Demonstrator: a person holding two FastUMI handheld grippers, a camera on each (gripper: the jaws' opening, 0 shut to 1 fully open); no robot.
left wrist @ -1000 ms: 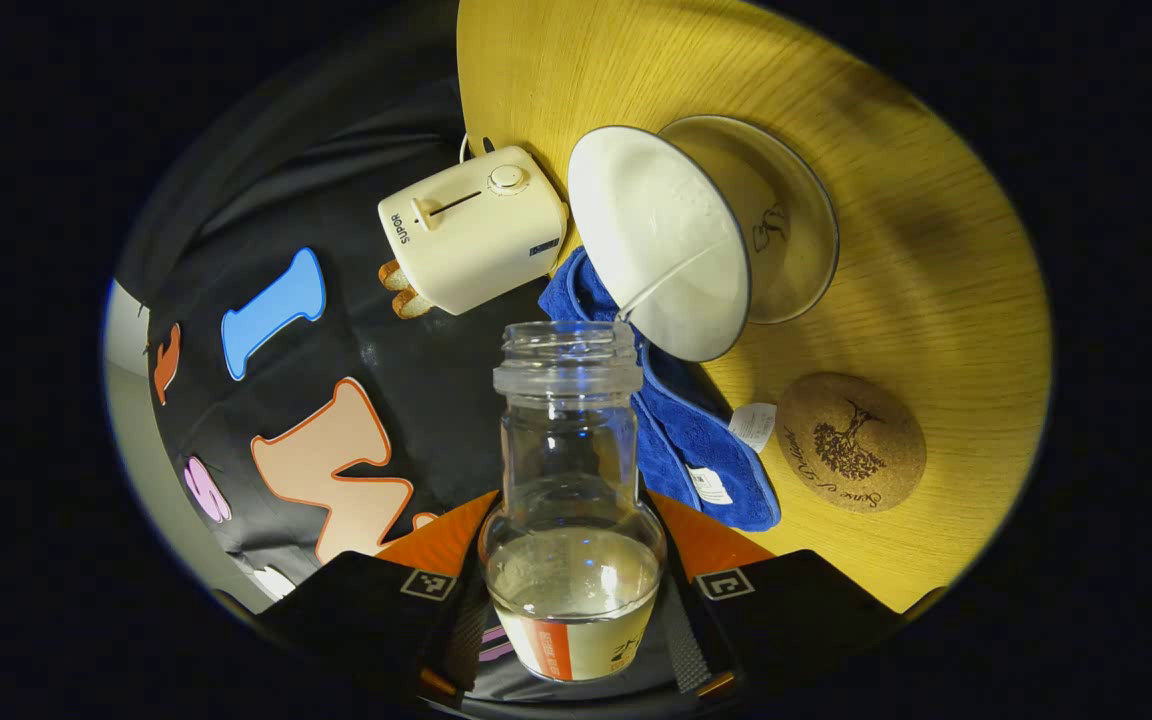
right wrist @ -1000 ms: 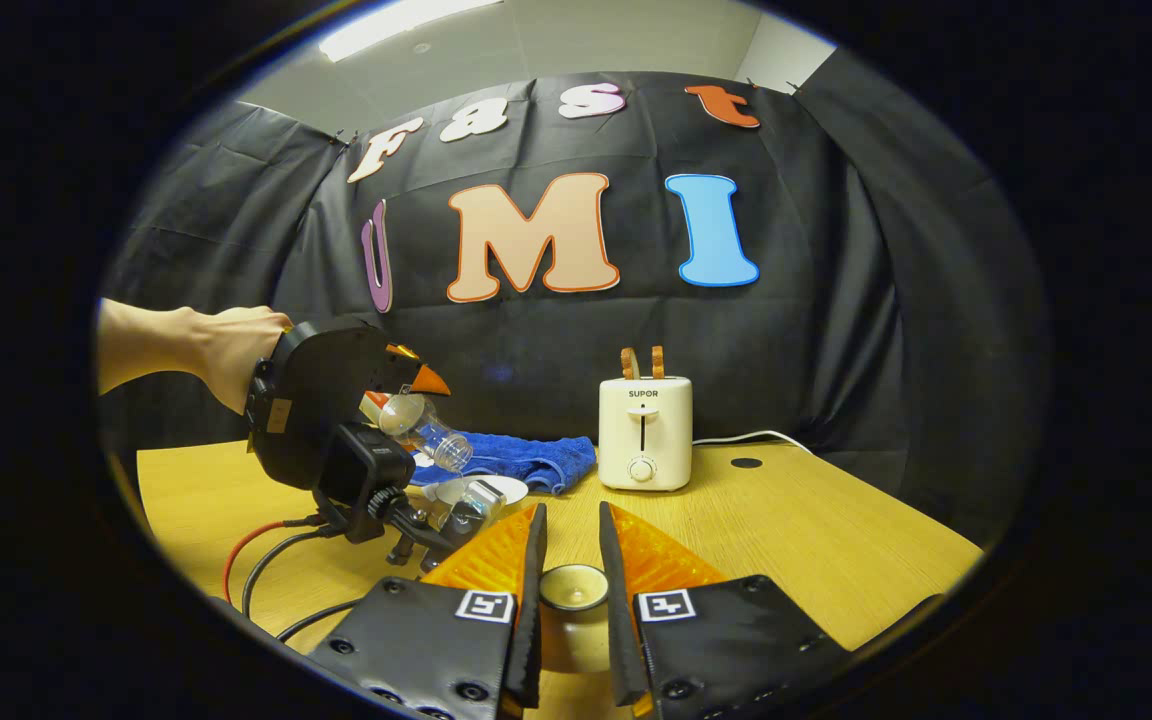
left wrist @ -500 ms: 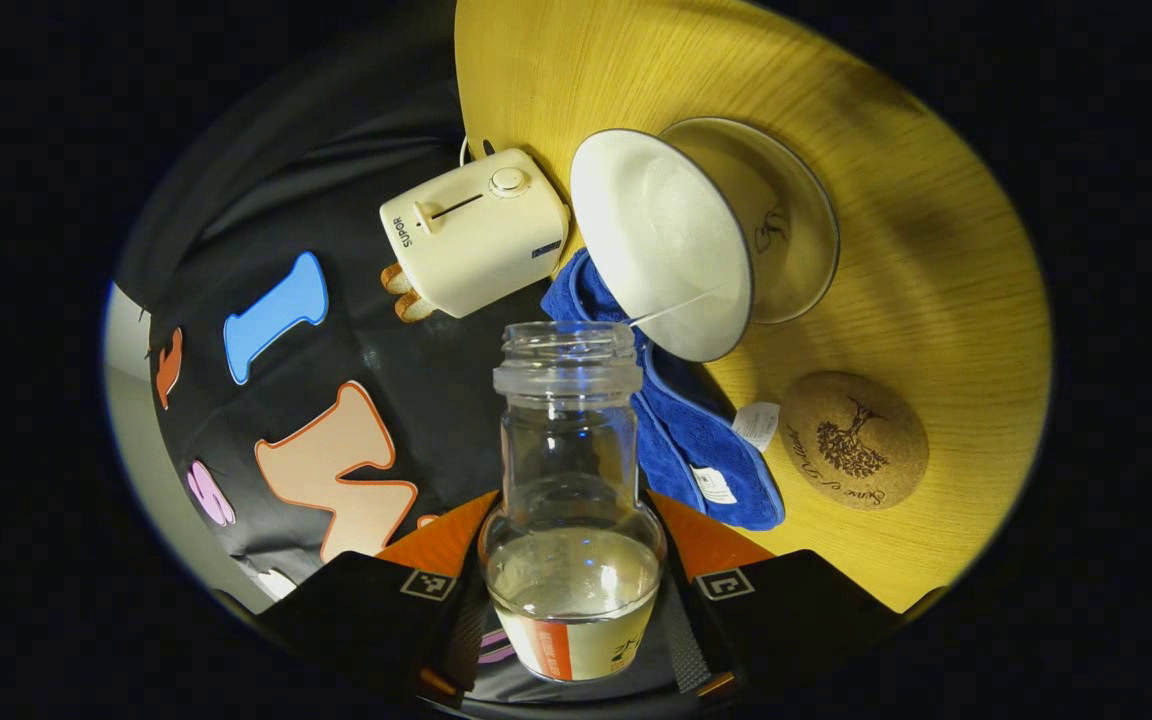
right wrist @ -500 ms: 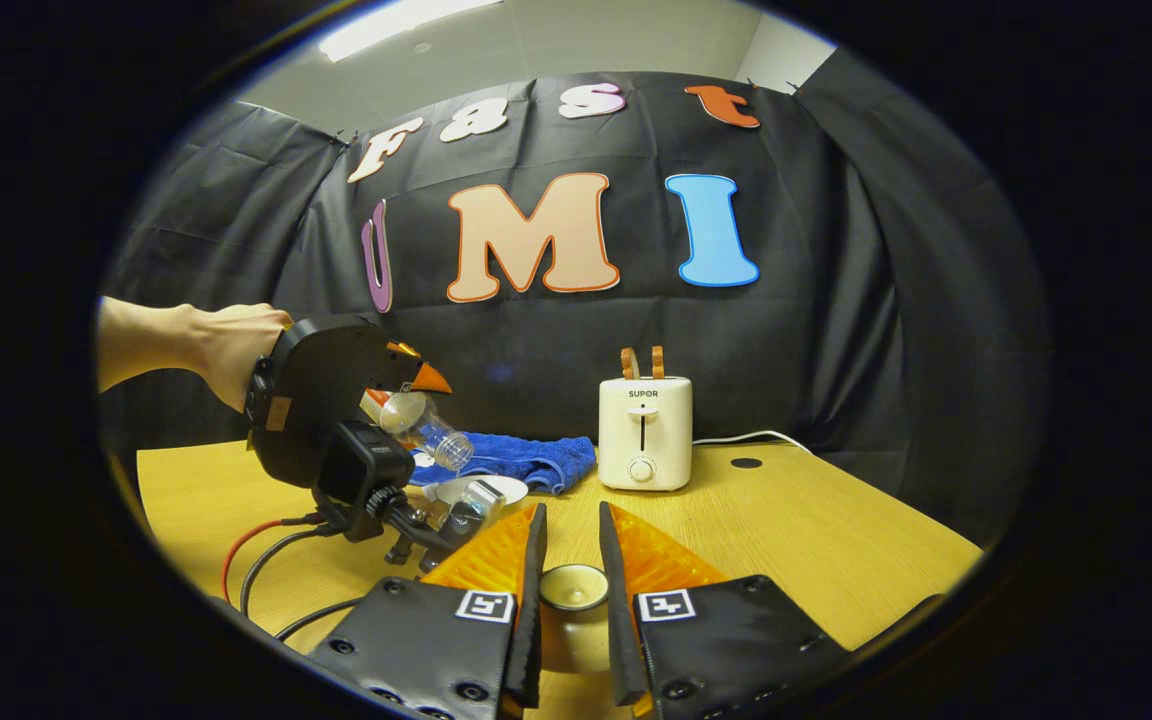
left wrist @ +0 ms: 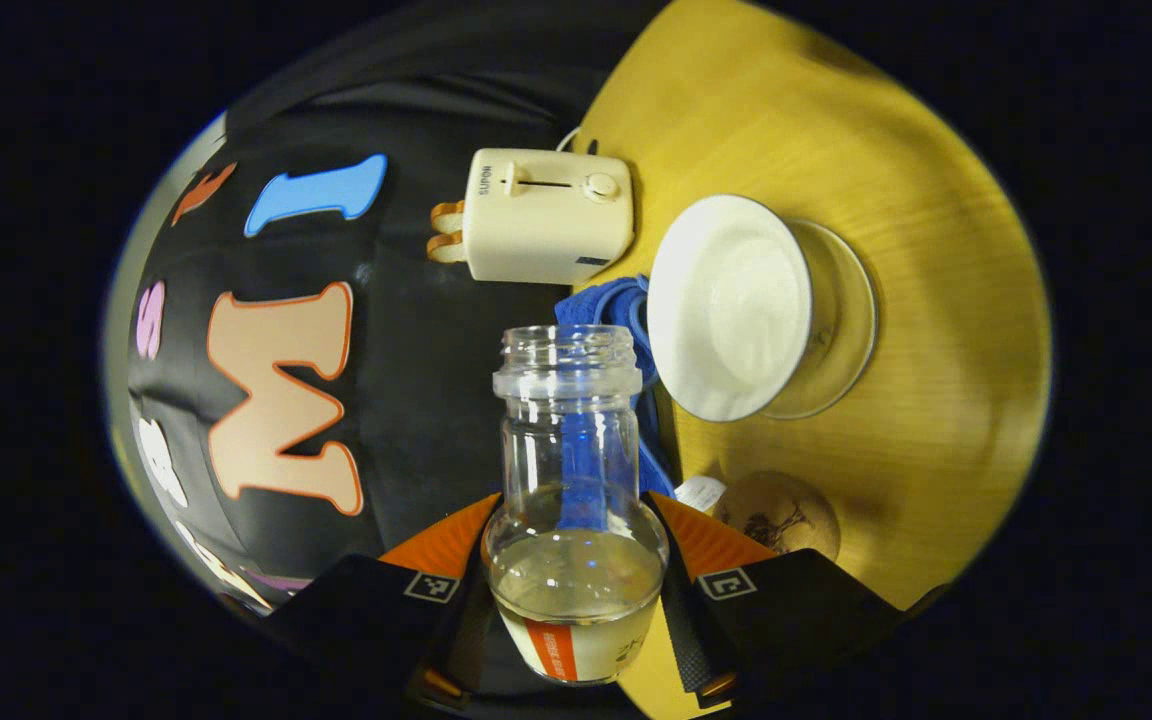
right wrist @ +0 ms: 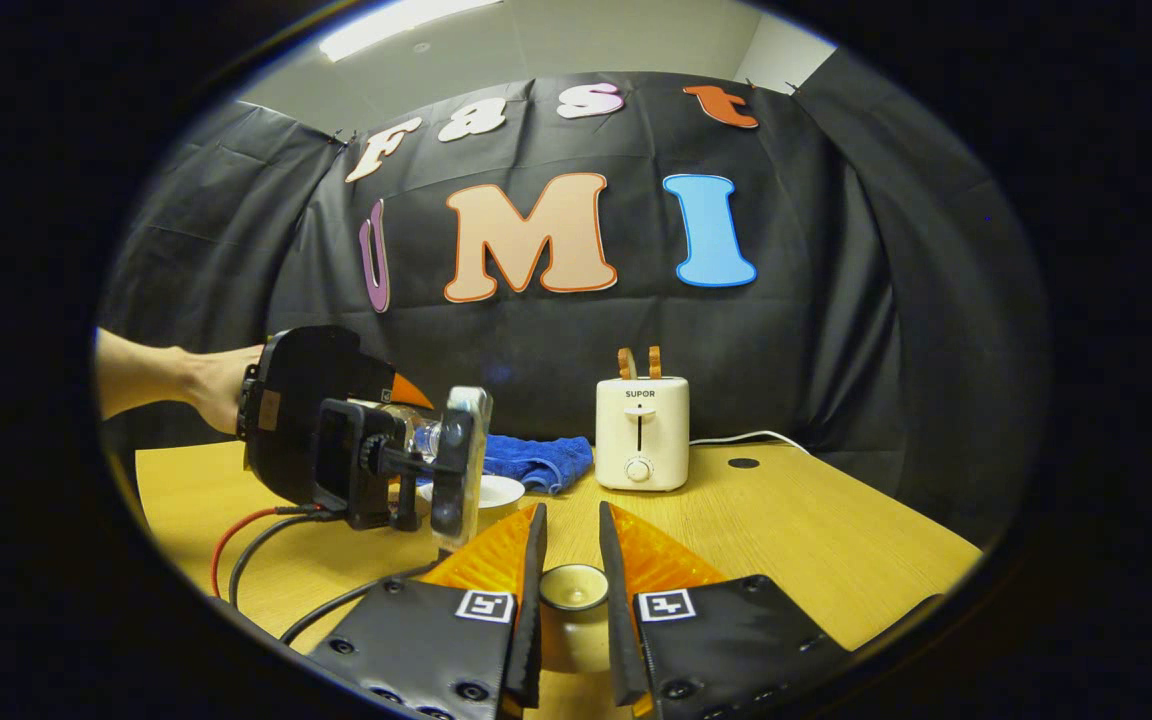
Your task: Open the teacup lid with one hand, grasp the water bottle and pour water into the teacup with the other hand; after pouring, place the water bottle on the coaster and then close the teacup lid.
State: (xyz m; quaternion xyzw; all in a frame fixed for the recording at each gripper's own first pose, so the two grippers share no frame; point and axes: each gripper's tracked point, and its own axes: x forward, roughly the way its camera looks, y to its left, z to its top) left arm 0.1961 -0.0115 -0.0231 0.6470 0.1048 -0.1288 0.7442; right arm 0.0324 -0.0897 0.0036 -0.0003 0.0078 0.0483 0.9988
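Clear plastic, the water bottle (left wrist: 576, 500) sits low in the middle of the left gripper view, pinched at its wide base by both fingers of the left gripper (left wrist: 576, 600), uncapped, some water pooled in the base; the teacup (left wrist: 736, 305) lies upper right of the neck, open and white inside, on its saucer (left wrist: 851, 300); the cork coaster (left wrist: 778, 515) shows lower right, near the blue towel (left wrist: 626, 300). At the bottom centre of the right gripper view, the right gripper (right wrist: 568, 590) pinches the teacup lid (right wrist: 572, 588) by its knob. Pouring looks finished, so the likely step is setting the bottle down; bring it upright first, centre its base over the cork, lower gently, and loosen the fingers only once it stands steady; keep the lid clear until then.
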